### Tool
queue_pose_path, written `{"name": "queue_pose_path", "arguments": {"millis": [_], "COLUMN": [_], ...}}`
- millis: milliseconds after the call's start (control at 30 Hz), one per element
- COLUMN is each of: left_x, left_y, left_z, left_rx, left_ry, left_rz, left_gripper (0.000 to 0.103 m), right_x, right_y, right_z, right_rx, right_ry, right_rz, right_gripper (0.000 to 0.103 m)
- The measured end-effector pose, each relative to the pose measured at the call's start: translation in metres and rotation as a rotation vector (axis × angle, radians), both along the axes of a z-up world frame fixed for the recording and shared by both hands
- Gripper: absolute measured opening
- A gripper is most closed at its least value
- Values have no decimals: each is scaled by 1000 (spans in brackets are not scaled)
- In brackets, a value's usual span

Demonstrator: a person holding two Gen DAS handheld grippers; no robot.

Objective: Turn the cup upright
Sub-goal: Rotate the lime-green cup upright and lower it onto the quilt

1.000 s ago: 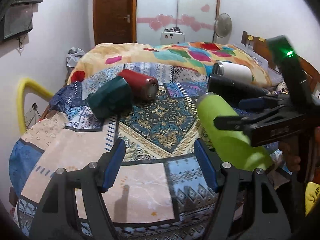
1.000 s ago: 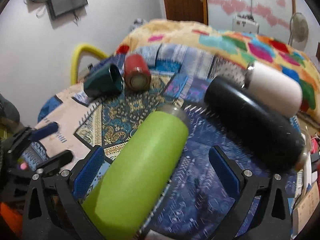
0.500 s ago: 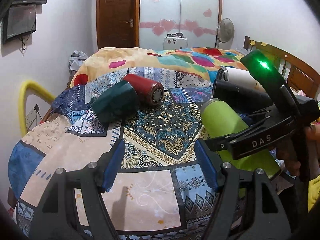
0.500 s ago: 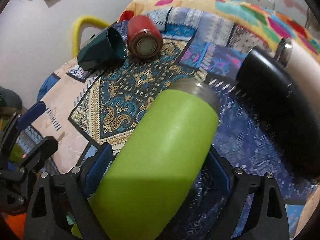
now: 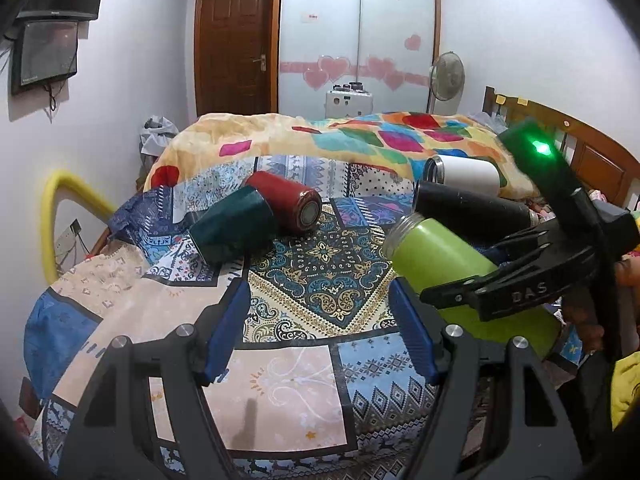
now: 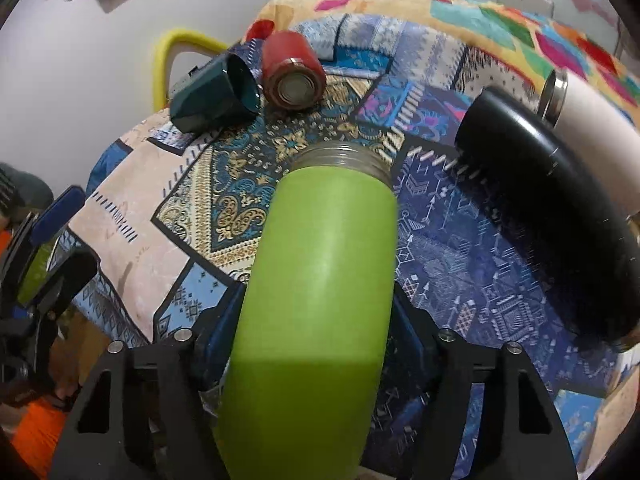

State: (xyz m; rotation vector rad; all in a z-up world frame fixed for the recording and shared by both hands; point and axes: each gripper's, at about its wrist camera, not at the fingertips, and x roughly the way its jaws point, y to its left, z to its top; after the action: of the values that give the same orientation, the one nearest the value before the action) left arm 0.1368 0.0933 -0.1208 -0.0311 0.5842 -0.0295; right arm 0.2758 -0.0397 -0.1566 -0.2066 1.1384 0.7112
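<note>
The green cup lies on its side on the patterned bedspread, its threaded metal mouth pointing away from me toward the middle of the bed. My right tongs are closed around its lower body, one blue pad pressed against each flank. In the left wrist view the same green cup shows at the right, with my right tongs clamped across it from the side and a green light glowing on their housing.

My left tongs stand wide, holding nothing, over the pale patch of the bedspread near its front edge.

Just beside the green cup, on its right, lies a black flask, and touching that, a white flask. Farther back on the left a dark teal cup and a red flask lie side by side, both tipped over too. Behind them a bright patchwork quilt is heaped, with a fan against the far wall.
</note>
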Motion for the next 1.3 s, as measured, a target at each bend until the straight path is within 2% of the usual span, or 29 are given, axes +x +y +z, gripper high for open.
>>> {"name": "queue_pose_path", "arguments": {"millis": [467,600,767,900,1300], "left_x": [-8,-11,-12,-12,-3], "left_y": [-16,-23,-26,-25,-21], "left_z": [28,35,41,42,26], "left_rx": [-24,-27,-33,-42,-59], "left_ry": [-66,-96,-120,-133,-107], "left_rz": [-26,-29,-29,-30,-23], "left_gripper": [72,82,84,90,91], "right_x": [-43,-48,-40,-30,-28], "right_y": [-26,-34,-34,-34,-29], "right_z": [57,68,79,81,59], "right_rx": [146,193,231,249,170], "right_ry": [-258,-309,-356,-360,-349], "right_rz": [8,0,-20,-28,2], "right_gripper": [61,61,61,61,61]}}
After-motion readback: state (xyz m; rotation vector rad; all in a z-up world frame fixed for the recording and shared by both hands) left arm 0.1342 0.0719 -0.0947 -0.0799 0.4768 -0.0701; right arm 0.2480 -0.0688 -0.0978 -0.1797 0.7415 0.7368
